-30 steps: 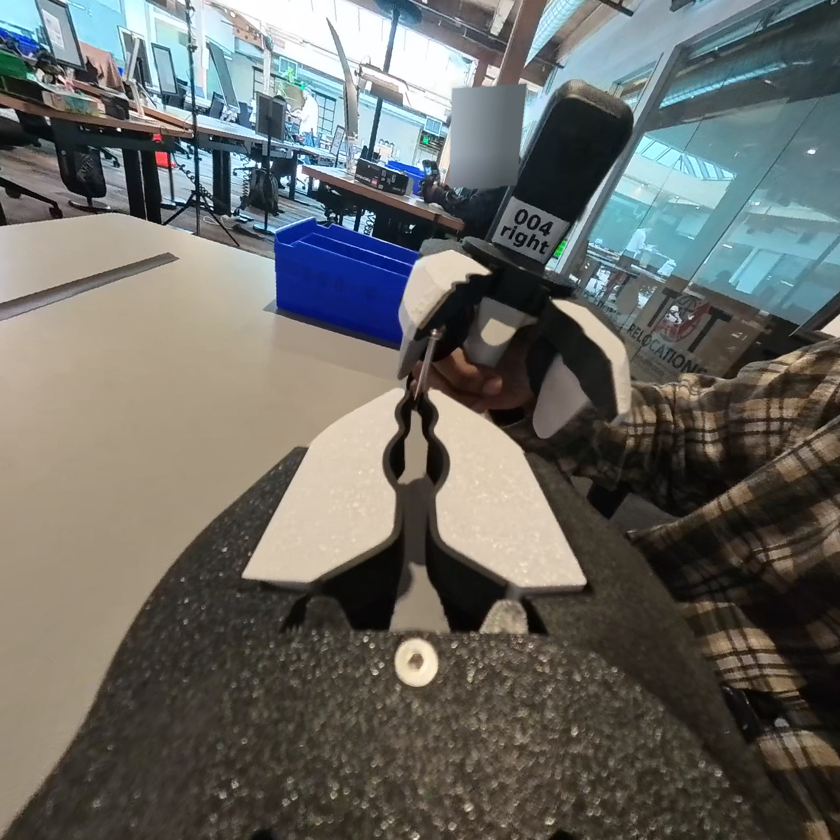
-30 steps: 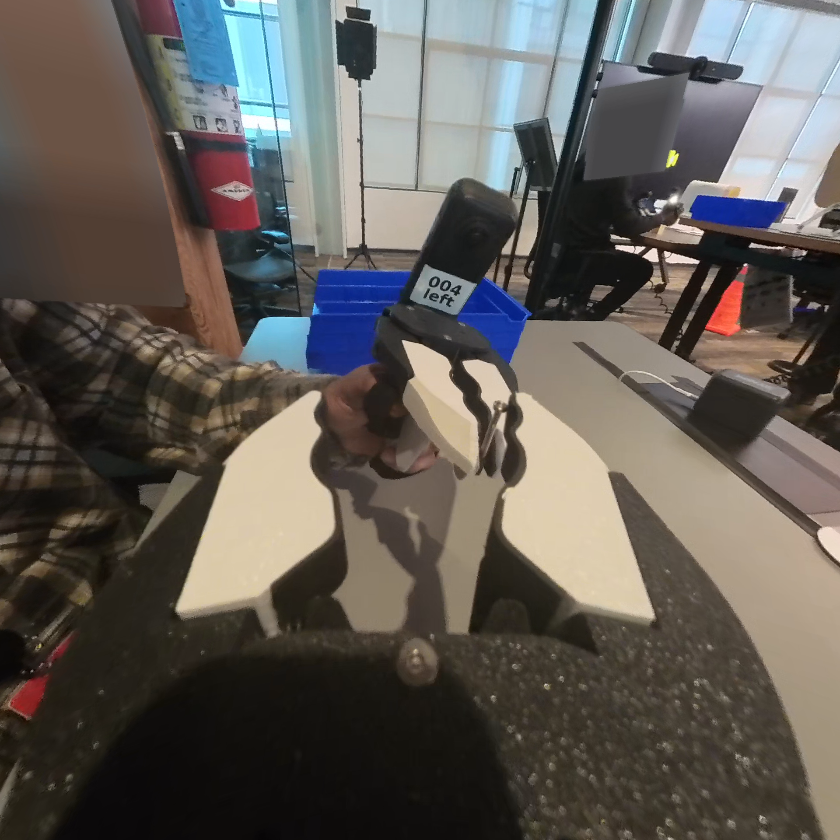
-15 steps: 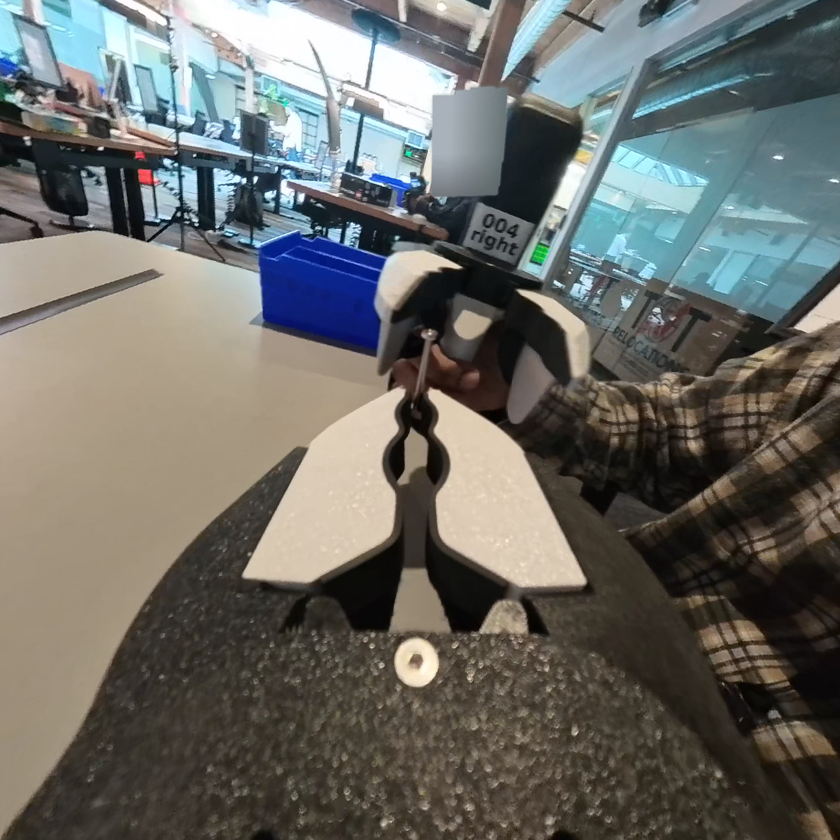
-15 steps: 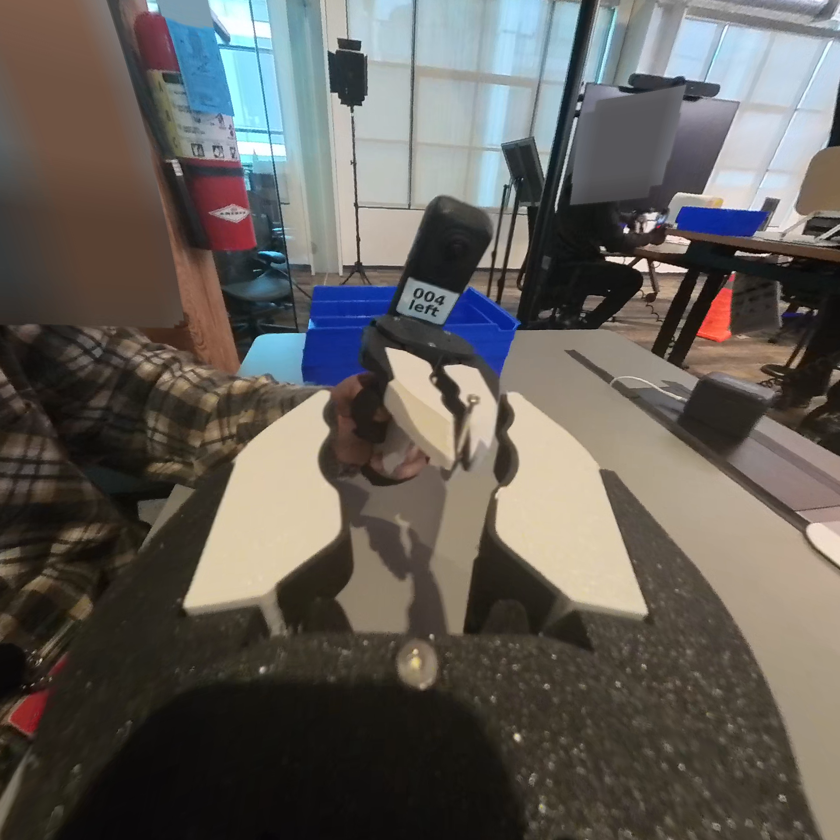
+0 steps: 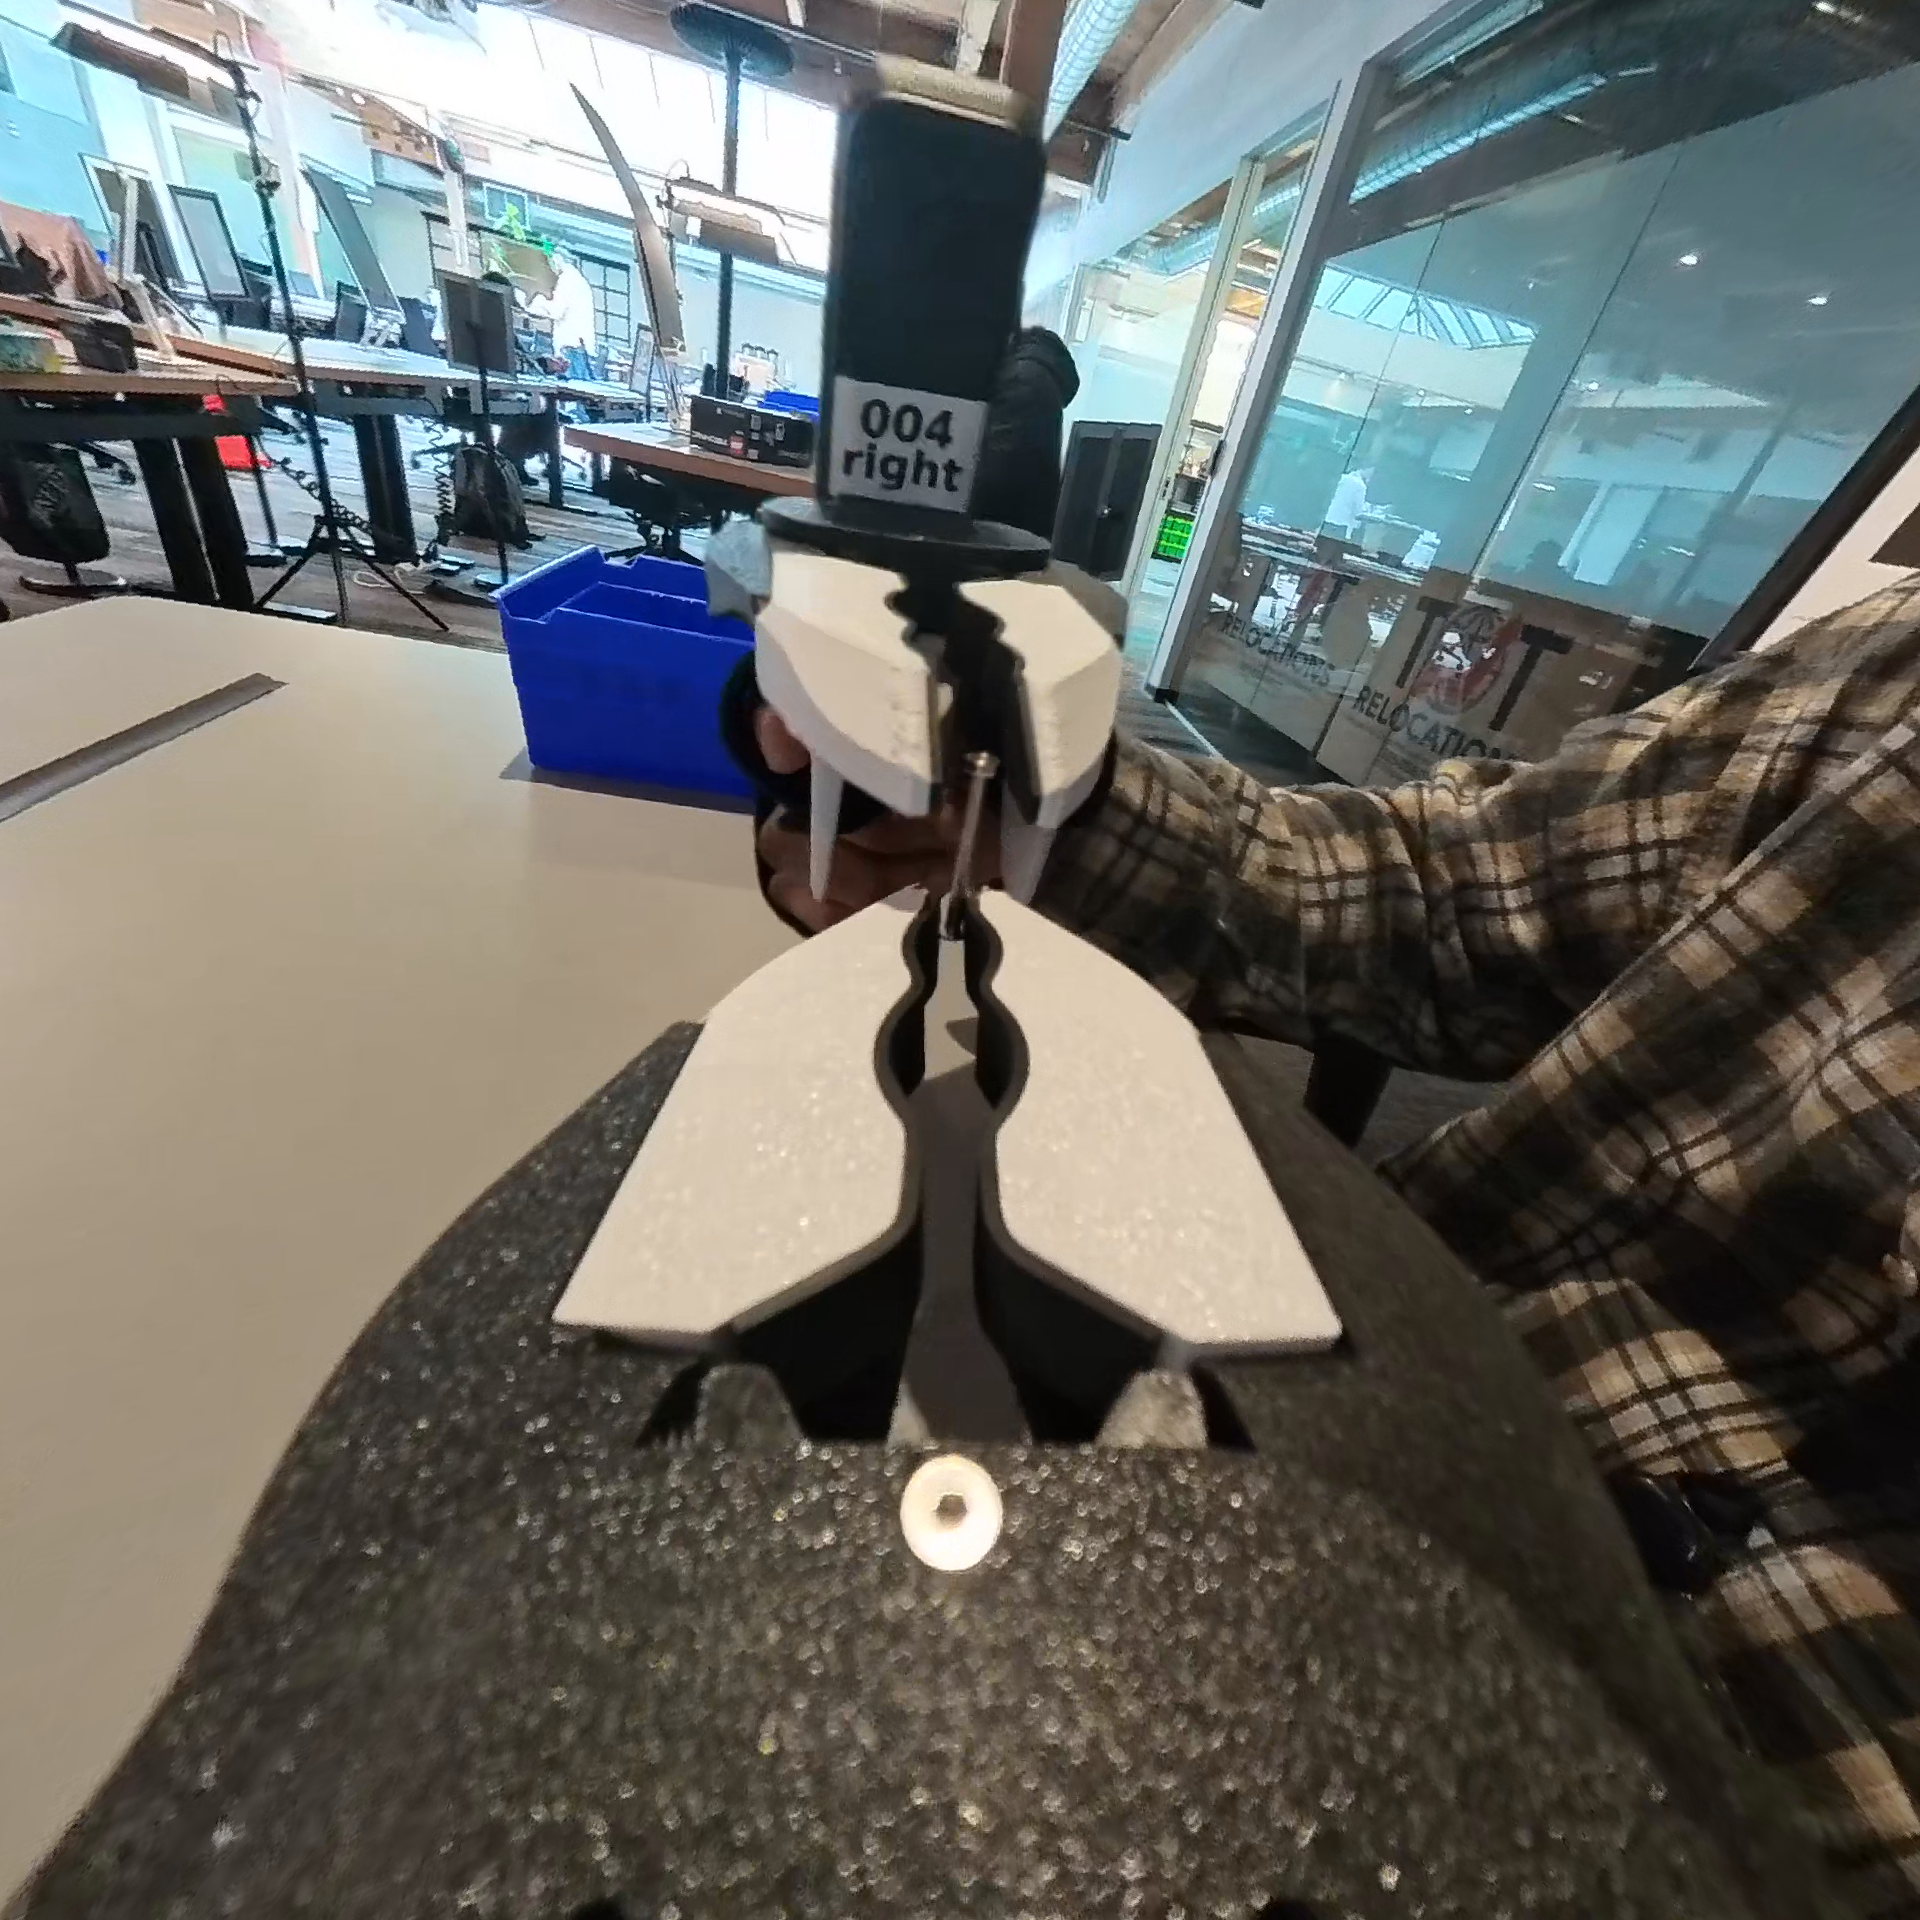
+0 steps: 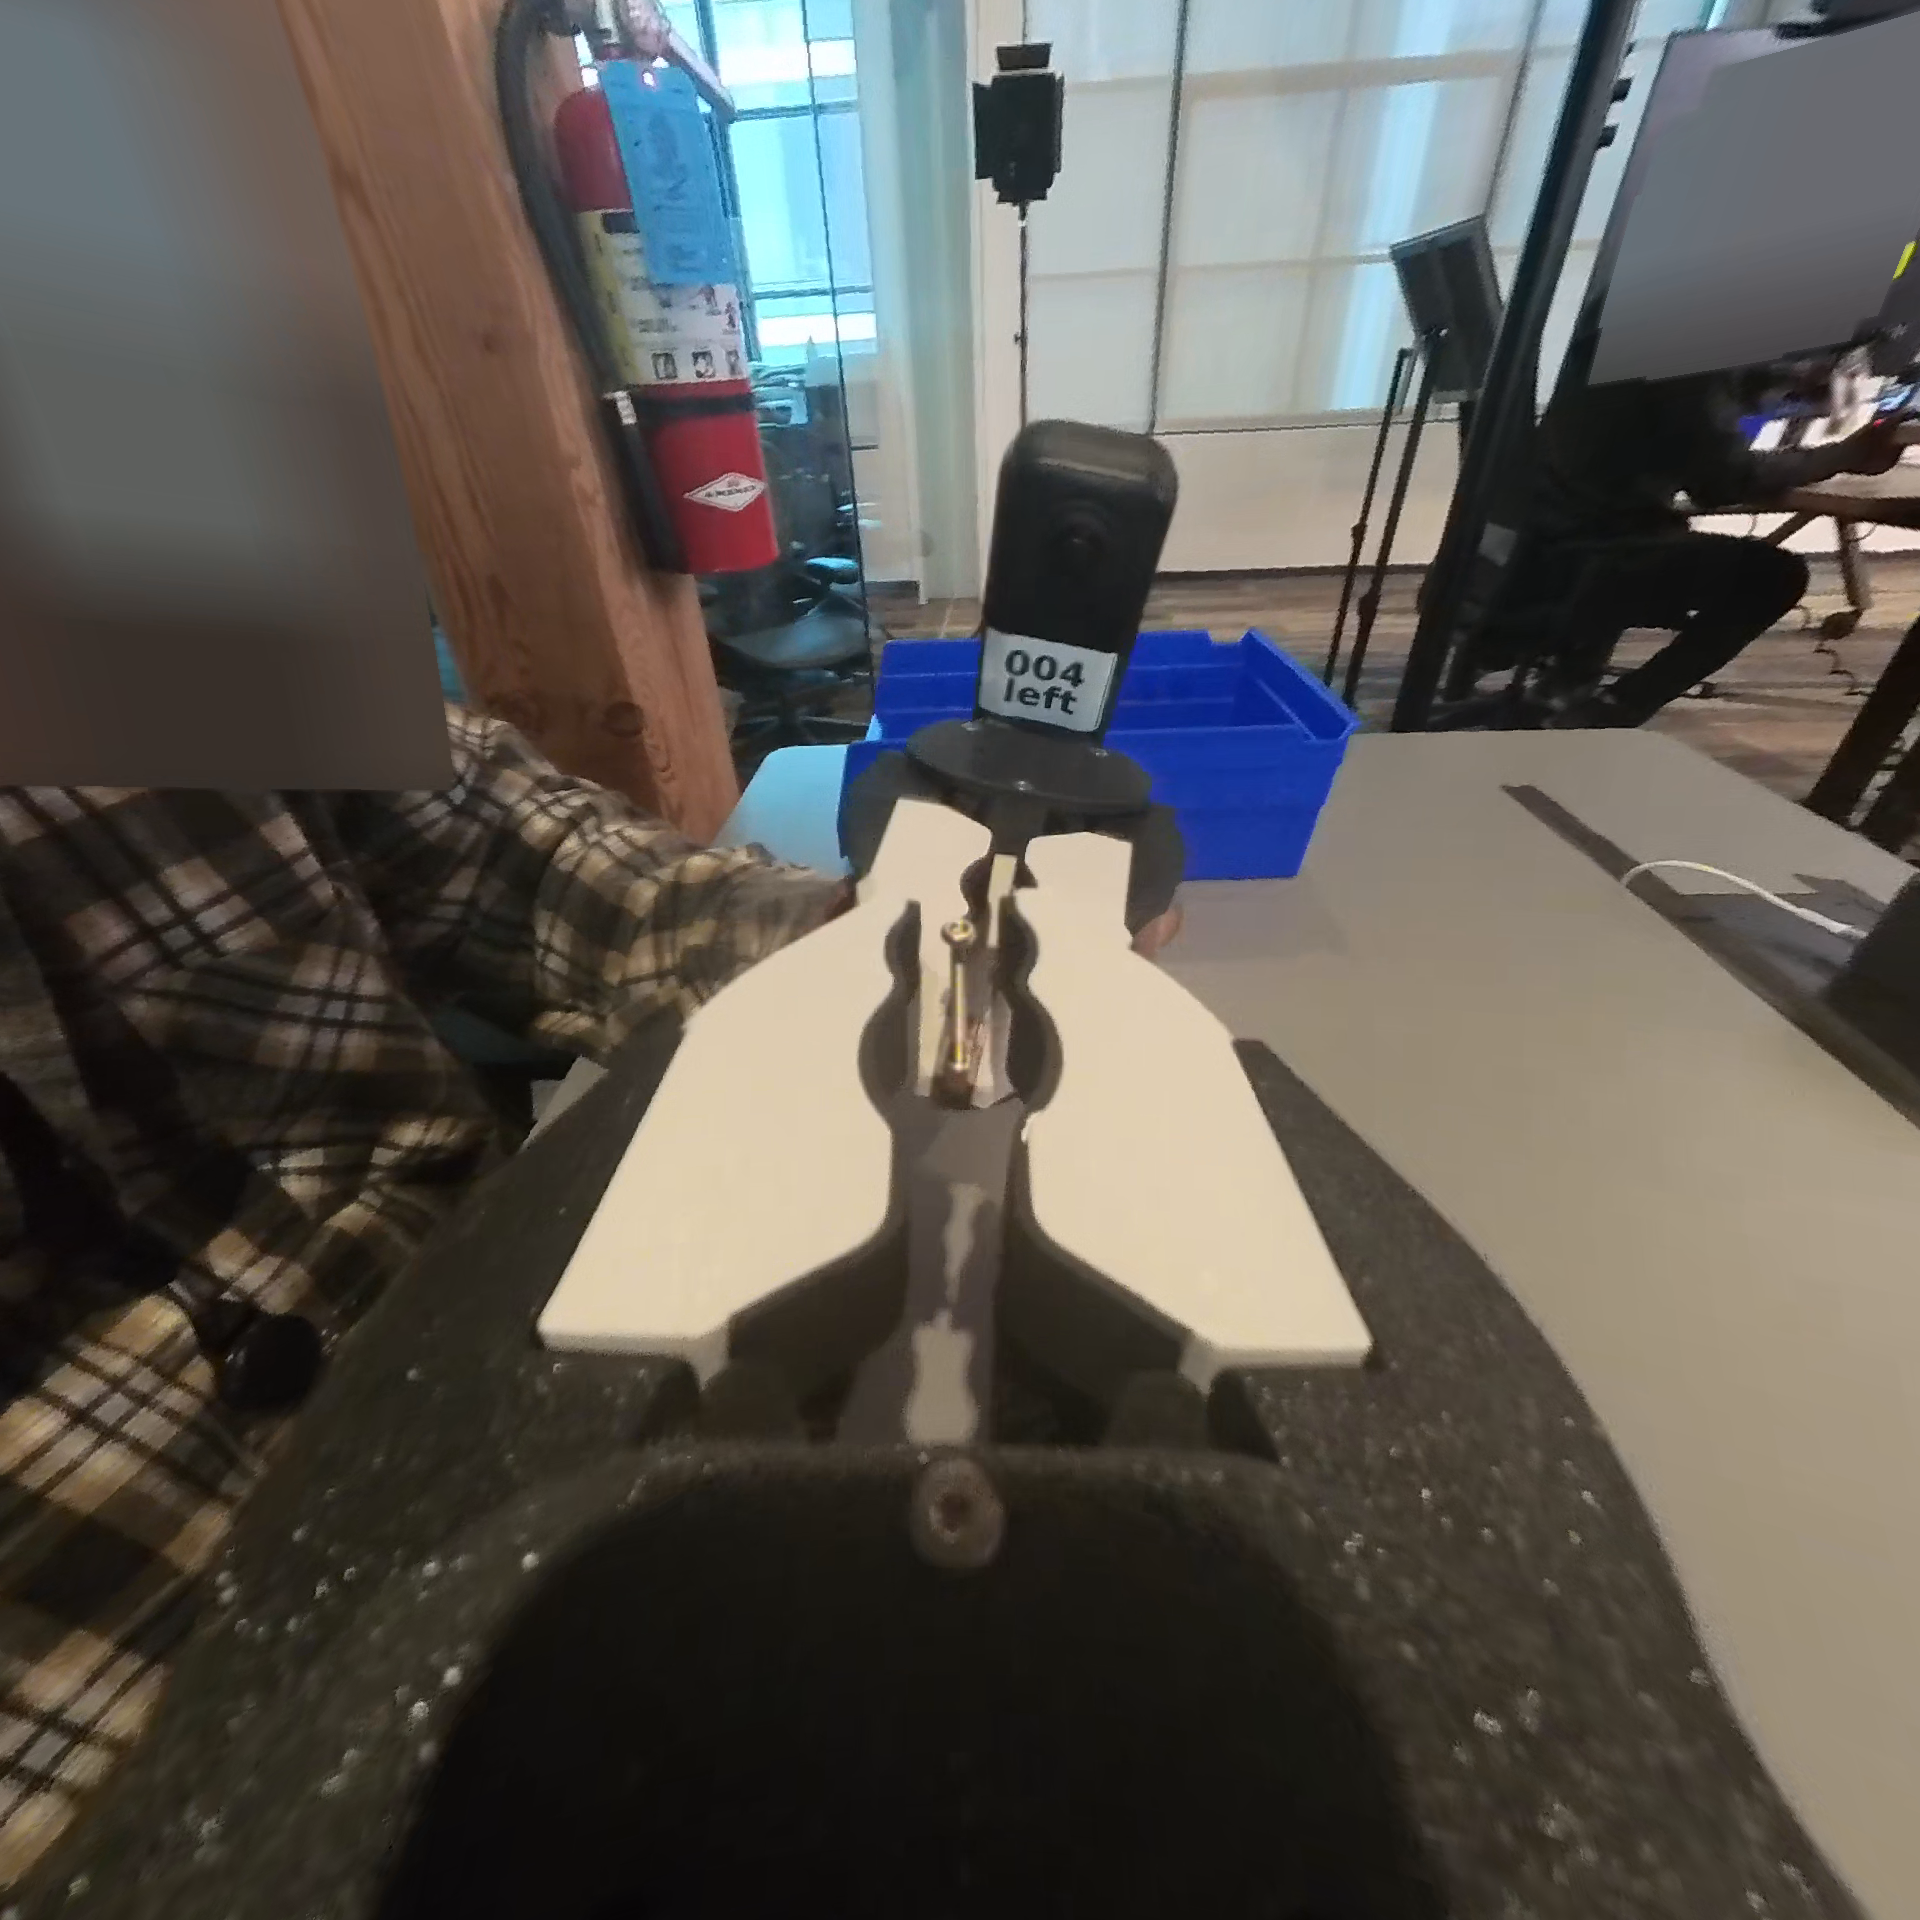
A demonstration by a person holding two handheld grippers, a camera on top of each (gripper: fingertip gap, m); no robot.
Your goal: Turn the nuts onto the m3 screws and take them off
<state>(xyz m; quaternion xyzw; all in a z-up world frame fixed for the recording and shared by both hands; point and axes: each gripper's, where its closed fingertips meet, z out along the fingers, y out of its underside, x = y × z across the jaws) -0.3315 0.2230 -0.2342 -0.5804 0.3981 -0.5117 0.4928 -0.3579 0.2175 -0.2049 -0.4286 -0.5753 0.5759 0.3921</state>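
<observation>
A thin silver M3 screw (image 5: 964, 847) stands up from the tips of my left gripper (image 5: 951, 923), which is shut on its lower end. The head points at my right gripper (image 5: 977, 808). In the right wrist view the screw (image 6: 956, 1003) lies in the narrow gap between the jaws of my right gripper (image 6: 961, 920), which stand close on either side of it with a slit still showing. A small brass-tinted piece (image 6: 951, 1081) sits at the screw's lower end; I cannot tell if it is a nut. The left gripper (image 6: 997, 883) faces me just beyond.
Both grippers are held above a pale grey table (image 5: 312, 935). A blue bin (image 5: 623, 665) stands at its far edge and also shows in the right wrist view (image 6: 1236, 748). Plaid sleeves (image 5: 1558, 987) fill one side. A white cable (image 6: 1745, 894) lies at the right. My left and right fingertips are right by each other.
My right gripper has narrowed from wide open to a slim gap and moved over the screw, now facing the left gripper head-on. The left gripper keeps its hold on the screw.
</observation>
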